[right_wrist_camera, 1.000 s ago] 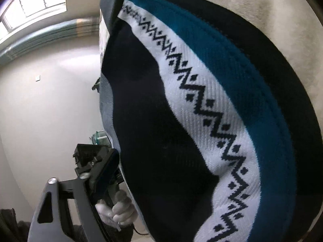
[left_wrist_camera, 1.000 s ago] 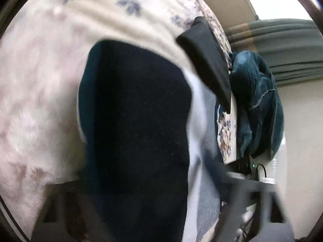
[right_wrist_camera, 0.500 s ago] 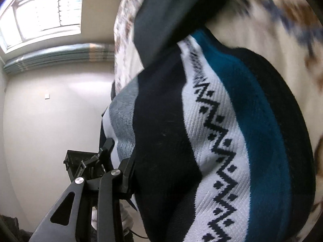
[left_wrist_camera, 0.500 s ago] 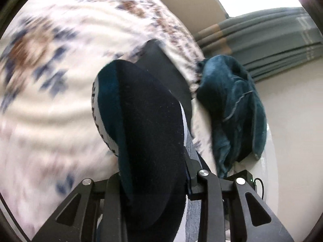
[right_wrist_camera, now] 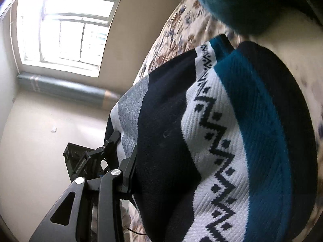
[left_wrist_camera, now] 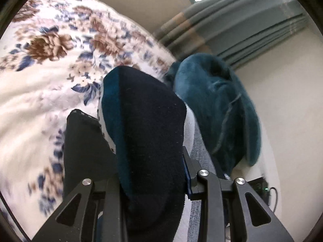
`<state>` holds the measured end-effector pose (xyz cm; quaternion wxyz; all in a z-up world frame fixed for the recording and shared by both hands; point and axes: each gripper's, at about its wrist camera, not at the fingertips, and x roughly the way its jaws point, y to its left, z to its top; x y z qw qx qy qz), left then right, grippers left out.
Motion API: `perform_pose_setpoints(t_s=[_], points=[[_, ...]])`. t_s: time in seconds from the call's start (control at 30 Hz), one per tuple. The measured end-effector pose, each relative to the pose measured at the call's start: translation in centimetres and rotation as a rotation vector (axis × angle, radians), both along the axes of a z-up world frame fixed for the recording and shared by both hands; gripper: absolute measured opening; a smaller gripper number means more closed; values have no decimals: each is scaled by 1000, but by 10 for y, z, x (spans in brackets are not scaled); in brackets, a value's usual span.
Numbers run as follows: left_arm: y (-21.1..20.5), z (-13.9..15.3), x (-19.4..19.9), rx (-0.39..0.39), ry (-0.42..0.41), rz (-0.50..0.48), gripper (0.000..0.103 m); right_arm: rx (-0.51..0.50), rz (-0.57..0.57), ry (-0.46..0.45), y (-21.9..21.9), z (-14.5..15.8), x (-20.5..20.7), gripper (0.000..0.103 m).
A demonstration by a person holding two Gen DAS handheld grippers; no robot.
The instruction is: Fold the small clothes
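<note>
A small knit sweater (right_wrist_camera: 232,141) in navy, teal, white and grey bands with a black zigzag pattern hangs in the air between both grippers, above a floral blanket (left_wrist_camera: 50,70). My left gripper (left_wrist_camera: 153,181) is shut on the sweater's navy and teal edge (left_wrist_camera: 145,131), which drapes over its fingers. My right gripper (right_wrist_camera: 137,173) is shut on the sweater's other end; only its left finger (right_wrist_camera: 113,181) shows, the rest is hidden by cloth. The left gripper's body (right_wrist_camera: 80,161) shows in the right wrist view, behind the sweater.
A black folded garment (left_wrist_camera: 84,145) lies on the blanket left of the sweater. A teal plush blanket heap (left_wrist_camera: 218,109) sits at the bed's far end. Grey-green curtains (left_wrist_camera: 232,28), a window (right_wrist_camera: 66,30) and beige walls lie beyond.
Both grippers have lifted the sweater up and away from the blanket. The cameras have tilted, so more of the room, the teal heap and the window show now.
</note>
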<state>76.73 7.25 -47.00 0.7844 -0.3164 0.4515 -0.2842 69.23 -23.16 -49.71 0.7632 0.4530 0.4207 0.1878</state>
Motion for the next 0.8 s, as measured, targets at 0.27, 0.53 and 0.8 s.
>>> perform_pose_setpoints(t_s=[0.27, 0.53, 0.8], points=[[12, -99, 11, 85, 189, -37, 31, -60, -21, 150, 17, -93, 32, 40], [29, -85, -35, 79, 201, -36, 41, -54, -74, 259, -21, -109, 9, 53], [25, -64, -74, 309, 130, 47, 41, -406, -98, 293, -35, -90, -22, 45]])
